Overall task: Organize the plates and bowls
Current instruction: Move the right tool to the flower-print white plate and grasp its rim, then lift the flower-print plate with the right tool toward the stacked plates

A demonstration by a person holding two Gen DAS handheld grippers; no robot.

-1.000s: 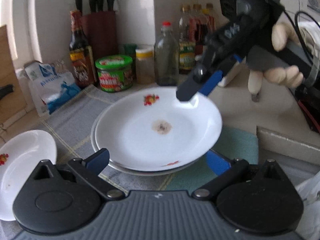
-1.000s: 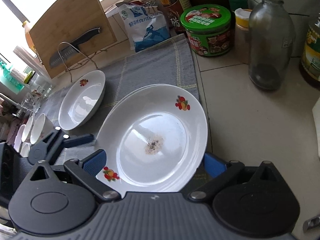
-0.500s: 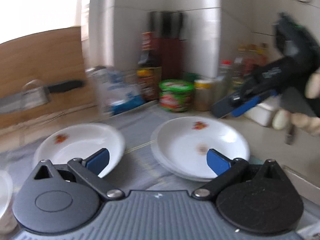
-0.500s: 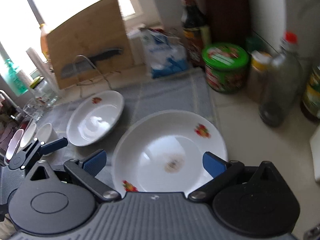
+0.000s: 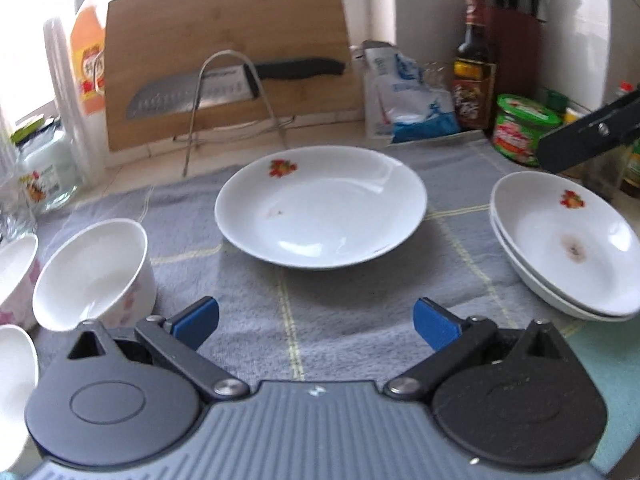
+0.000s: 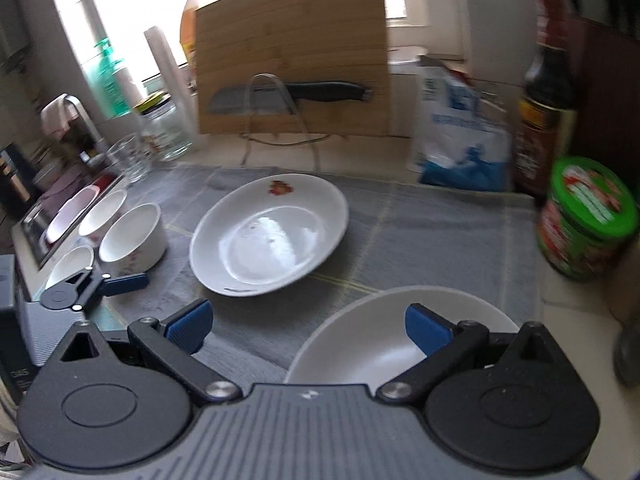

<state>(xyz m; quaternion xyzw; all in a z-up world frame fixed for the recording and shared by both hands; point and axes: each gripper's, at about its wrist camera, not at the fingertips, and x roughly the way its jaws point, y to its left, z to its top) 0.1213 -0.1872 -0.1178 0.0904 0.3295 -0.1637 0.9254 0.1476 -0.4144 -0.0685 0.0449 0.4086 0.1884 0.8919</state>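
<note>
A single white plate (image 5: 320,206) with a fruit print lies on the grey cloth (image 5: 340,300), straight ahead of my open, empty left gripper (image 5: 316,322). A stack of two plates (image 5: 568,240) sits at the right; its top plate has a brown stain. Several white bowls (image 5: 94,276) stand at the left. My right gripper (image 6: 306,324) is open and empty, above the near rim of the plate stack (image 6: 380,340). The single plate (image 6: 268,236) and bowls (image 6: 132,236) lie beyond it. The left gripper (image 6: 120,282) shows at its left.
A bamboo cutting board (image 5: 224,60) with a knife (image 5: 236,84) on a wire stand stands at the back. A blue-white bag (image 5: 408,100), a dark sauce bottle (image 5: 474,64), a green tin (image 5: 524,128), jars and glasses (image 6: 160,136) line the counter. A sink tap (image 6: 76,116) is far left.
Both grippers pulled back from the plate stack and swung left. The left view now centres on the single plate and the bowls. Both stay open.
</note>
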